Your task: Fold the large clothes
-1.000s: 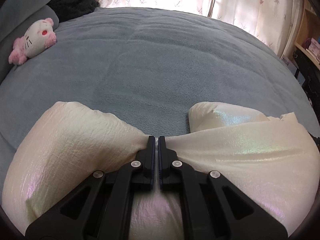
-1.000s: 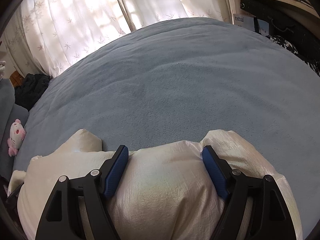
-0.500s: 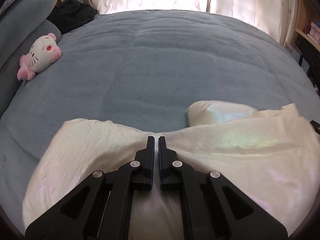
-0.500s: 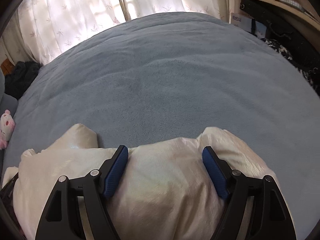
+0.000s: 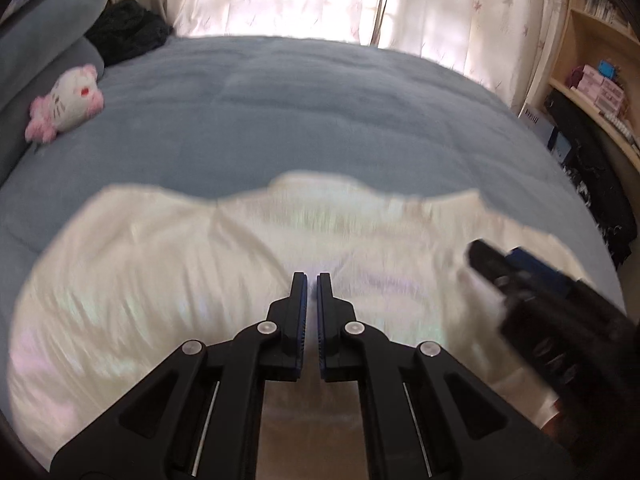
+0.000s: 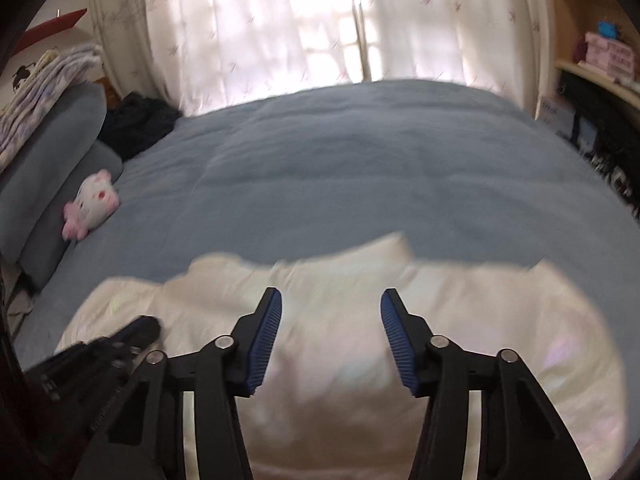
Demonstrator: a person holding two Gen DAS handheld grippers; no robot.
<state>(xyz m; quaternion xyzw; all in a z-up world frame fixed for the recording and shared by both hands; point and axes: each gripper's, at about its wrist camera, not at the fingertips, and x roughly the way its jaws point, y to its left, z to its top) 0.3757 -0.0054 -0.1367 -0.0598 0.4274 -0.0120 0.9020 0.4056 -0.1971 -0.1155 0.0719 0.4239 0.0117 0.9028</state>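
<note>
Big blue blanket (image 5: 320, 120) covers the bed, with the shiny cream garment (image 5: 180, 280) spread on its near side, blurry in both views. Right gripper (image 6: 331, 320) hangs above the garment, fingers wide apart. Left gripper (image 5: 311, 280) has its fingers nearly together; can't tell if they're pinching fabric. Small pink-and-white plush (image 5: 66, 104) sits far left.

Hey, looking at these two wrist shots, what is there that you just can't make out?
- Cream garment: motion blur in both views hides its folds and type; near edge cut off by the frame.
- Left gripper: jaws nearly shut, but blur hides whether cloth is pinched.
- Right gripper: open; contact with the cloth is unclear.
- Shelf items: too small and blurred, both views.
</note>
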